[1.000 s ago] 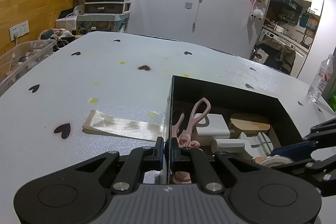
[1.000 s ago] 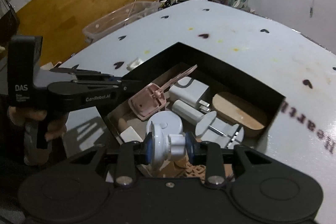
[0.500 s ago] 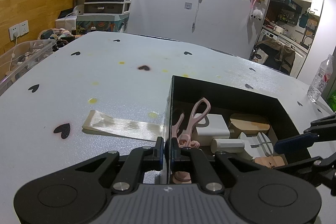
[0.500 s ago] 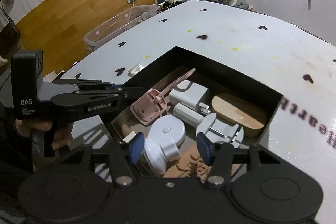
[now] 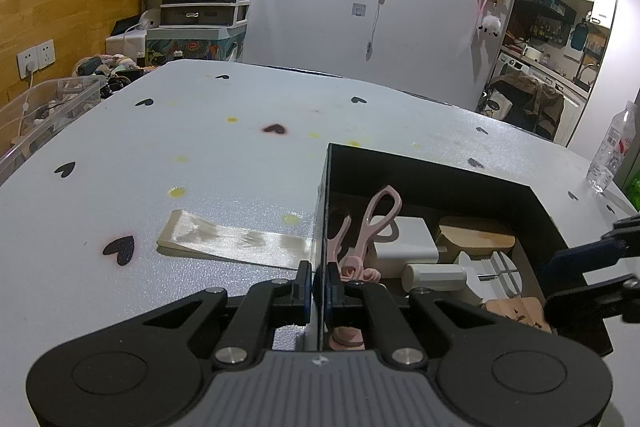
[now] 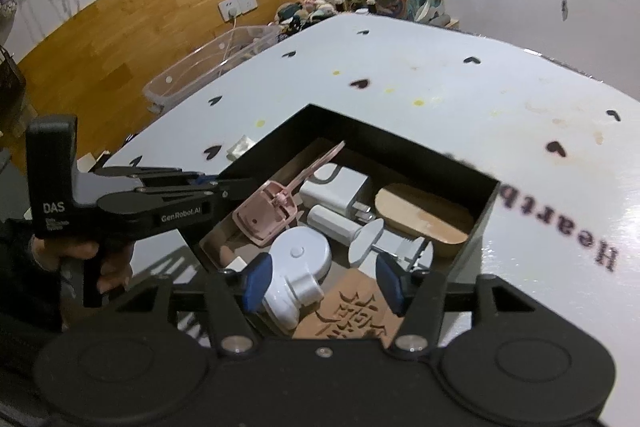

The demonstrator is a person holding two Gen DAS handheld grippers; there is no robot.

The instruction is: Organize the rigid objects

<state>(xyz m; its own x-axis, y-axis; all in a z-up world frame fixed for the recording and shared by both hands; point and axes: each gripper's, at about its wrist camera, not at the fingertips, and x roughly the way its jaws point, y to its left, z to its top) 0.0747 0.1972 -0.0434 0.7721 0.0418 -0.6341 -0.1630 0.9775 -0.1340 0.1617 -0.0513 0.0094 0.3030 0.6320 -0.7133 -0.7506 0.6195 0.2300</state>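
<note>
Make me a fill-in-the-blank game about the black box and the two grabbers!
1. The left gripper has its fingers shut on the box's ____.
2. The right gripper has its fingers ____.
3. The white round gadget lies ____ the black box.
4. The scissors in the box are ____ in colour.

Missing words: wall; open; inside; pink

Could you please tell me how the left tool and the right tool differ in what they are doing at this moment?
The left tool is shut on the wall of the black box, while the right tool is open and holds nothing. The left tool sits at the box's edge; the right tool hangs above the box, over the white round gadget. Both are black with blue pads.
</note>
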